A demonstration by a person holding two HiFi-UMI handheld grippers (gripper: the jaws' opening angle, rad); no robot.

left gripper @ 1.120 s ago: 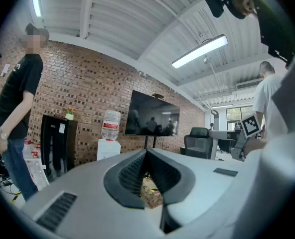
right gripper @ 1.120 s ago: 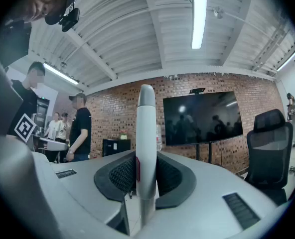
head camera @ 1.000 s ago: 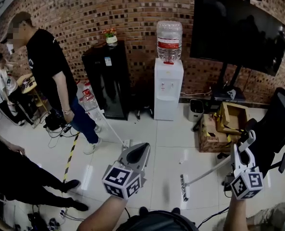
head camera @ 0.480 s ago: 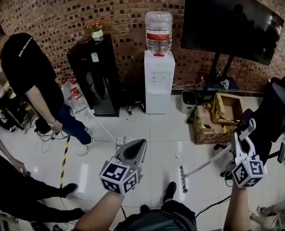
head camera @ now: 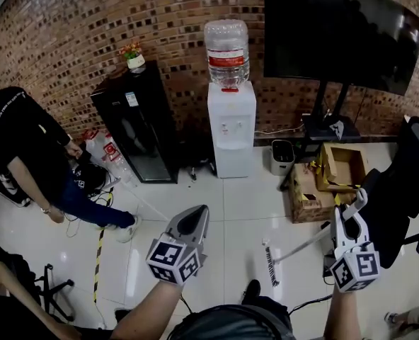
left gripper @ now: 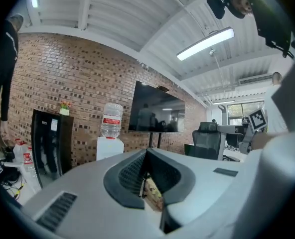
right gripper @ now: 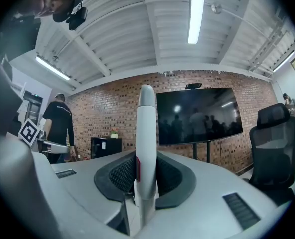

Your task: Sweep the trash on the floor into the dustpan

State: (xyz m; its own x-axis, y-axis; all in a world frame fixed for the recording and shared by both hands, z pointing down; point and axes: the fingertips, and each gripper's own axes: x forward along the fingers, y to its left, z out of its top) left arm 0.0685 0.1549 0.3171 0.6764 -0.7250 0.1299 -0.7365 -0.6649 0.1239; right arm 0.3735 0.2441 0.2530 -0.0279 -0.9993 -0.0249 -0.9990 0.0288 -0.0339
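My right gripper (head camera: 348,217) (right gripper: 146,179) is shut on the white broom handle (right gripper: 146,133), whose top sticks up past the jaws. The handle slants down-left to the dark broom head (head camera: 271,266) on the white tile floor. A small white scrap (head camera: 264,243) lies just beyond the bristles. My left gripper (head camera: 190,225) (left gripper: 146,177) has its jaws pressed together on a thin white dustpan handle (head camera: 149,205) that runs up-left over the floor. The pan itself is lost among clutter at the far end.
A water dispenser (head camera: 231,129), a black cabinet (head camera: 135,126) and a TV on a stand (head camera: 333,27) line the brick wall. Cardboard boxes (head camera: 321,184) and an office chair (head camera: 400,190) stand at right. A person in black (head camera: 22,151) bends at left near yellow-black floor tape (head camera: 98,253).
The person at left has stepped further left and bent down. The head view has swung a little, and both grippers keep their hold; the broom head has barely shifted.
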